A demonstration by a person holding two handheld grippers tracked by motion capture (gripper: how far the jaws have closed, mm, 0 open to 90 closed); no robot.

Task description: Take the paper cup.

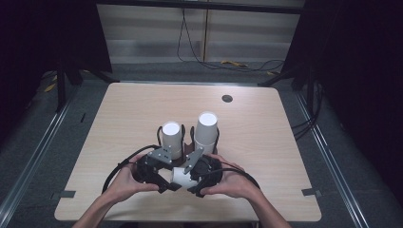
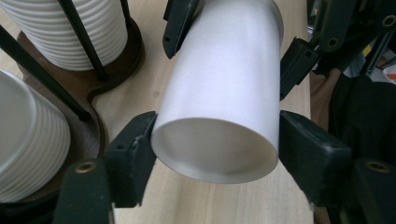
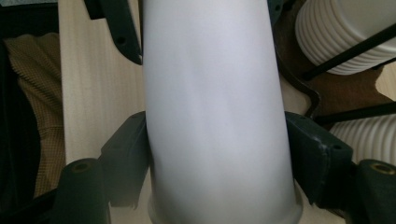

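Both the left claw (image 2: 215,140) and the right claw (image 3: 217,154) clamp one smooth white paper cup (image 1: 182,176), lying sideways above the pale wooden bench (image 1: 123,114). Just beyond, ribbed white cup stacks (image 1: 171,138) in a dark wire-post holder (image 2: 116,70) crowd the far side; the bench lies bare toward its edges.

wooden table (image 1: 119,118), black grommet (image 1: 227,98), cables on floor (image 1: 228,64).

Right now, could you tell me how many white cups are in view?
3: a smooth cup lying between both tools, and a left ribbed stack and right ribbed stack in the wire holder behind; stacks may hide more cups.
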